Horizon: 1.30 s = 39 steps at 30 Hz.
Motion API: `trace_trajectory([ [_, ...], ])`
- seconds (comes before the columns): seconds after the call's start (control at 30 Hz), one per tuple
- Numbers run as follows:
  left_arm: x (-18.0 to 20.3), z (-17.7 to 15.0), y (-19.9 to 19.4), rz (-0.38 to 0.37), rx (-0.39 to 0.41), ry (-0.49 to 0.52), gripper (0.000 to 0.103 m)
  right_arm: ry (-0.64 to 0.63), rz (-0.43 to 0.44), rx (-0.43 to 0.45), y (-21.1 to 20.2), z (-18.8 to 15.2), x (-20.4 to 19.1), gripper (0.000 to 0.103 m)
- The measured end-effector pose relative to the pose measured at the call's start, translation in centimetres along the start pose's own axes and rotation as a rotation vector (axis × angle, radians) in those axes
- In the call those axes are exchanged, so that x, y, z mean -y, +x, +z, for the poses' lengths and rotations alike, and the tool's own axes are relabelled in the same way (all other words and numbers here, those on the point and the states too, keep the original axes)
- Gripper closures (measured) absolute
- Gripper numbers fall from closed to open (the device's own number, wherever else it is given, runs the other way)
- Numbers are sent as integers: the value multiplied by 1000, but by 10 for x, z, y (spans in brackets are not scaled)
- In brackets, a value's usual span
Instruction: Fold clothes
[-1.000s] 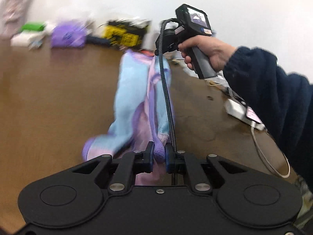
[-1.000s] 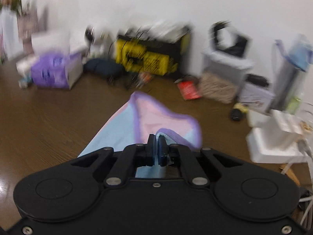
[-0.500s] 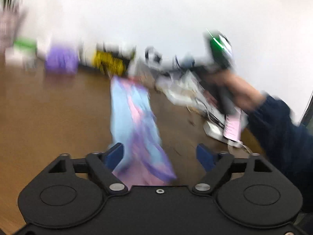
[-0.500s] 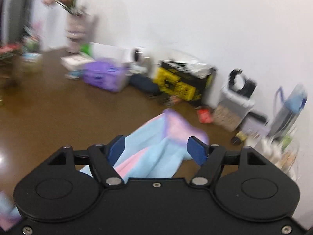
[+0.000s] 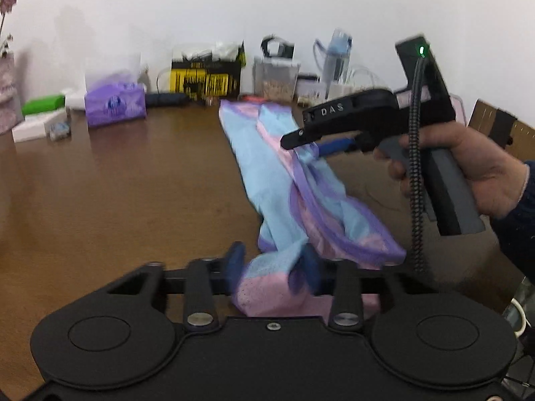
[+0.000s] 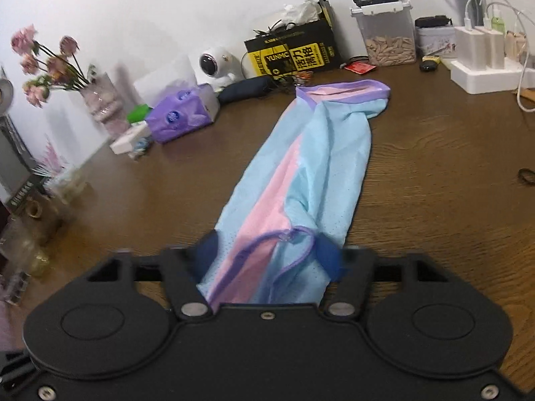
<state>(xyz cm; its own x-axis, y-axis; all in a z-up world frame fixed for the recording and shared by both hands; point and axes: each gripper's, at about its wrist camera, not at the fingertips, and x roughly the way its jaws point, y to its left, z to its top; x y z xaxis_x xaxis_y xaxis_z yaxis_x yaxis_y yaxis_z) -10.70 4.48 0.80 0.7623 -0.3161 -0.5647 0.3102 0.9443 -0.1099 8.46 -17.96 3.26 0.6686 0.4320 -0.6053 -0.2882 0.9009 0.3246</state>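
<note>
A light blue and pink garment [image 5: 267,167] with purple trim lies in a long narrow strip on the brown table [image 5: 117,183]. My left gripper [image 5: 272,262] straddles its bunched near end; the jaws are closing, with cloth between the blue pads. In the right wrist view, my right gripper [image 6: 267,254] straddles the garment [image 6: 321,153] at a purple-edged fold, also closing with cloth filling the gap. In the left wrist view the right gripper [image 5: 302,145], held by a hand [image 5: 468,160], sits over the strip's middle with a purple hem between its fingers.
Along the far wall stand a purple tissue pack [image 6: 180,117], a yellow-and-black box [image 6: 294,53], a clear tub of chips [image 6: 388,36], white chargers on a foam block [image 6: 485,67] and a white camera [image 6: 214,67]. Flowers in a vase [image 6: 97,100] are at the left.
A second ago both grippers were shut on the lifted cloth. Half a second ago they stood wide open and the cloth dropped. Now both jaws have narrowed around the garment at new spots.
</note>
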Motion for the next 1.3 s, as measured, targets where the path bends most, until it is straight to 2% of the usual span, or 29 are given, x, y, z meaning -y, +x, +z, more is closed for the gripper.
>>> trace_trajectory([
  [0.07,2,-4,-2,-14,-8,-2,80,-80,-30,2,-2,-1,-6,93],
  [0.1,4,-5,-2,-33,-9,5,80,-151,-67,20,-7,1,-10,97],
  [0.17,8,-7,0,-71,-13,19,80,-329,-135,49,-18,4,-24,97],
  [0.27,11,-7,3,-104,-14,26,80,-630,-202,40,-31,3,-53,97],
  [0.3,12,-7,4,-105,-12,27,80,-690,-184,10,-31,0,-62,97],
  [0.4,7,-9,2,-115,-12,-3,79,-888,-84,-158,-20,-19,-88,95],
  [0.5,0,-11,-2,-110,-12,-14,78,-1038,-26,-271,-11,-48,-104,78],
  [0.53,-2,-12,-3,-103,-11,-14,77,-1023,-23,-247,-15,-44,-103,68],
  [0.57,-4,-11,-4,-101,-11,-18,77,-969,-14,-220,-19,-34,-98,63],
  [0.6,-7,-9,-4,-103,-12,-26,76,-915,-5,-193,-23,-24,-92,52],
  [0.63,-8,-7,-5,-105,-10,-32,75,-856,3,-160,-27,-12,-86,36],
  [0.67,-10,-4,-6,-107,-2,-39,75,-780,6,-113,-30,4,-75,32],
  [0.7,-12,0,-8,-108,7,-46,74,-693,0,-76,-28,21,-62,31],
  [0.8,-12,13,-10,-104,40,-48,73,-432,-38,-39,-6,66,-23,31],
  [0.83,-11,24,-7,-99,58,-56,72,-295,-55,-39,13,88,-1,31],
  [0.9,-8,35,-2,-87,72,-55,72,-169,-69,-69,44,111,21,36],
  [0.97,-8,44,8,-65,70,-49,72,-129,-72,-127,81,127,31,42],
  [1.0,-8,44,11,-59,57,-52,72,-134,-76,-153,95,131,34,55],
  [1.07,-12,42,18,-58,23,-64,72,-183,-113,-211,123,131,29,68],
  [1.1,-13,40,20,-57,13,-64,72,-229,-154,-218,132,126,24,81],
  [1.17,-16,36,21,-59,-7,-64,72,-309,-176,-179,136,116,16,83],
  [1.2,-16,34,20,-62,-9,-66,70,-344,-146,-162,134,111,12,82],
  [1.27,-19,32,13,-73,2,-60,57,-410,-125,-147,122,101,4,77],
  [1.3,-20,31,9,-70,14,-49,46,-430,-136,-137,114,99,2,71],
])
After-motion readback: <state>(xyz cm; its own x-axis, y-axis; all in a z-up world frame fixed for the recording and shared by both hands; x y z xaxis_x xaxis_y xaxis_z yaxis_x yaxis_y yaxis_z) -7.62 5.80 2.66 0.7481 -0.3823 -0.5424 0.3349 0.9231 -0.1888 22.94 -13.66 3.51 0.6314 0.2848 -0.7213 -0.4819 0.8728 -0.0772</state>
